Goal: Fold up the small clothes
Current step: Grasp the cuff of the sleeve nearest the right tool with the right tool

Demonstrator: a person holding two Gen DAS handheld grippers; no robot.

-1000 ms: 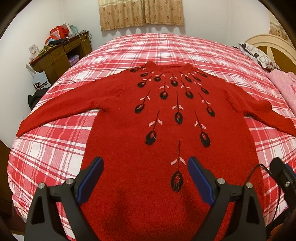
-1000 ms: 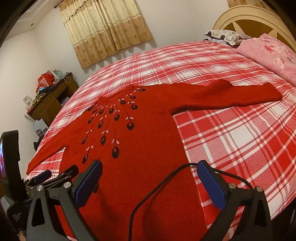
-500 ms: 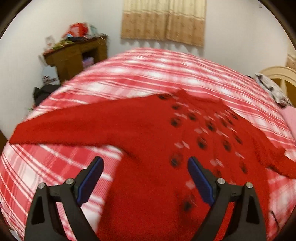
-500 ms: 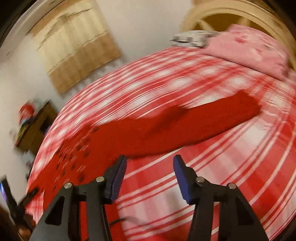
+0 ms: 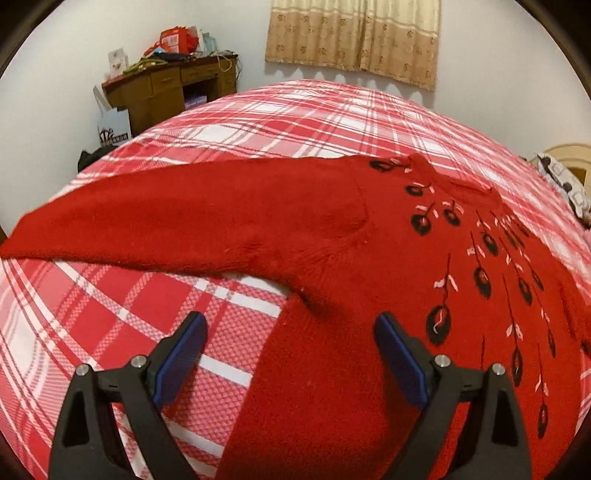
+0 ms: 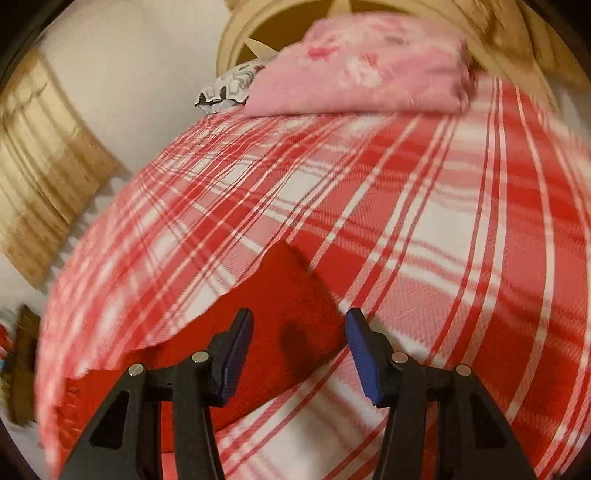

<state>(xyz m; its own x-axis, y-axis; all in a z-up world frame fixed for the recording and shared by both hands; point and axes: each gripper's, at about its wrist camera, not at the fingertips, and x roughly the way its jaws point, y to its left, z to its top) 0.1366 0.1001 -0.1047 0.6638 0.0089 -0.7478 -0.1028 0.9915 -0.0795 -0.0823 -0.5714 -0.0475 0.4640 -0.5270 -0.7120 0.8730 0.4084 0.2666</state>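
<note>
A red knit sweater (image 5: 332, 251) with black and pink flower marks lies flat, front up, on the red plaid bed. In the left wrist view its left sleeve (image 5: 155, 218) stretches out to the left. My left gripper (image 5: 290, 334) is open and empty, low over the armpit where sleeve meets body. In the right wrist view only the end of the right sleeve (image 6: 291, 295) shows. My right gripper (image 6: 299, 328) is open, its jaws on either side of the cuff end, holding nothing.
The red and white plaid bedspread (image 5: 303, 118) covers the whole bed. A brown desk (image 5: 170, 88) with clutter stands by the far wall, under a tan curtain (image 5: 354, 37). A pink quilt (image 6: 362, 66) and a headboard (image 6: 266, 33) lie beyond the right sleeve.
Both grippers have left the hem. The left swung left and lower toward the left armpit. The right swung right toward the right cuff, and its jaws narrowed but stay open.
</note>
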